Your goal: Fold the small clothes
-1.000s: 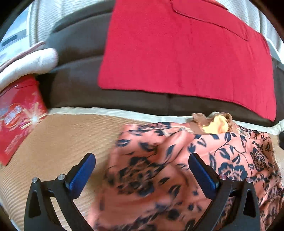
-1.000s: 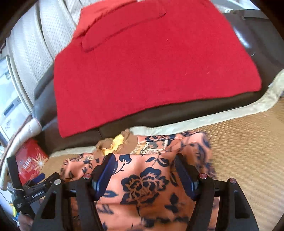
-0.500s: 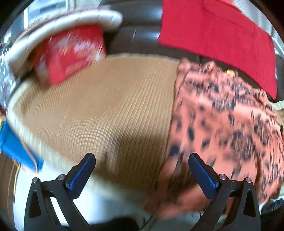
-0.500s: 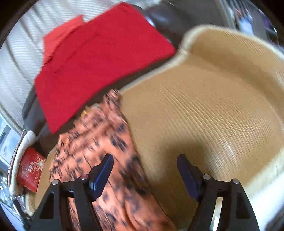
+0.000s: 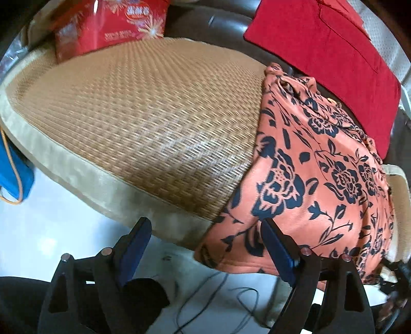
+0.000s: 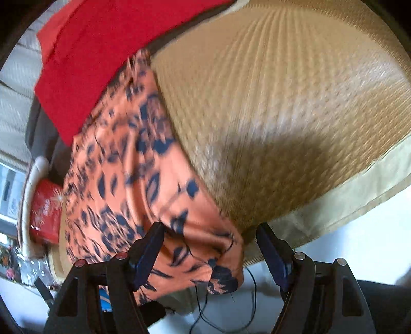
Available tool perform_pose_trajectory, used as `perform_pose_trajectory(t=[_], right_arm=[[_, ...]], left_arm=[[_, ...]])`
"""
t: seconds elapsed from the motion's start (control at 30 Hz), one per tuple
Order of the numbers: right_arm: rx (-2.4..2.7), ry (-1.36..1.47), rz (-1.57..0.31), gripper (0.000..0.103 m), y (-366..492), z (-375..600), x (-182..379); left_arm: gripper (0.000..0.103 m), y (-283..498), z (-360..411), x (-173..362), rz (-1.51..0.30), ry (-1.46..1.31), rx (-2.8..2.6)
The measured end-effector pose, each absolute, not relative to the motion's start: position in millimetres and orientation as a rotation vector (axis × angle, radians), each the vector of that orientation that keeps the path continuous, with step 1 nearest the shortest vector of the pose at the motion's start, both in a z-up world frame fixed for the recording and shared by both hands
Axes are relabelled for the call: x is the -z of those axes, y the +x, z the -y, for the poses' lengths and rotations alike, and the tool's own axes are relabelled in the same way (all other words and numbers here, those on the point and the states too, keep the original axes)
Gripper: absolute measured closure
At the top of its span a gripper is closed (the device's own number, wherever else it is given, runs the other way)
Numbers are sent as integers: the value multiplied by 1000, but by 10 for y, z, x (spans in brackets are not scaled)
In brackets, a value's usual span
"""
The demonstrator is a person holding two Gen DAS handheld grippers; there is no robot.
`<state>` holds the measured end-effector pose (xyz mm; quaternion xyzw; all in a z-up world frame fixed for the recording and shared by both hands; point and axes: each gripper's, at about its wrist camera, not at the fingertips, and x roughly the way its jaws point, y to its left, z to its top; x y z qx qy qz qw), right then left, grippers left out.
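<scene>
An orange garment with a dark blue flower print (image 5: 316, 177) lies spread across the woven straw mat (image 5: 143, 113), and its near end hangs over the mat's front edge. It also shows in the right wrist view (image 6: 123, 185), blurred. My left gripper (image 5: 205, 249) is open and empty, below the front edge, with the garment's left hem corner beside its right finger. My right gripper (image 6: 210, 251) is open, with the garment's hanging right corner between its fingers.
A red cloth (image 5: 326, 48) lies on the dark sofa back behind the mat. A red box (image 5: 113, 23) stands at the mat's far left. A blue bag (image 5: 12, 172) and loose cables (image 5: 205, 295) are on the white floor below.
Both grippers have pulled back from above the garment's far end to the mat's front edge and swung apart, left one leftward, right one rightward. The garment now lies stretched out toward me.
</scene>
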<state>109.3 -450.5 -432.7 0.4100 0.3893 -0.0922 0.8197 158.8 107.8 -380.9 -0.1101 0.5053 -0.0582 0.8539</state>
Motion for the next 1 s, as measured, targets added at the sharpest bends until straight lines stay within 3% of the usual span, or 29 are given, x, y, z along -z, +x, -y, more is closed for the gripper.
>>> perform_pose_trajectory(t=[0.1,0.17,0.3,0.33,0.37,0.4,0.43,0.47,0.57,0.6,0.67,0.73,0.8,0.87,1.0], right_arm=[[186,900,-866,27,1143,4445,4470],[163,907,-865,35,1148,4421,4472],[119,893,-893,63,1160,4326,4444],[111,873,-900,68,1159,4282,4432],[109,854,-903,69,1155,4239,4416],[105,835,-907,71,1163,4198,4399],[98,821,-910,71,1163,4157,4396],[93,815,-912,71,1166,4130,4390],[90,825,-922,69,1131,4085,4387],[92,849,-926,69,1124,4092,4402],[92,871,-932,68,1177,4128,4418],[94,853,-932,68,1239,4135,4437],[93,790,-933,72,1246,4103,4403],[87,763,-932,89,1268,4072,4377],[38,766,-903,93,1248,3999,4235]], left_arm=[[16,1624,-995,3902,-1110,-239,159],[16,1630,-969,3963,-1137,-246,180],[17,1598,-959,4030,-1153,-243,198],[26,1582,-945,4045,-1156,-238,208],[47,1576,-927,4057,-1158,-231,217],[57,1596,-888,4076,-1164,-226,231],[66,1590,-870,4084,-1167,-238,264],[67,1586,-851,4076,-1162,-237,269],[65,1587,-775,4081,-1162,-213,270],[60,1606,-755,4090,-1167,-222,269],[31,1694,-729,4118,-1189,-258,256],[32,1744,-752,4159,-1195,-271,248],[55,1738,-709,4161,-1192,-246,271],[93,1698,-620,4141,-1198,-222,327],[95,1622,-526,3965,-1166,-186,393]])
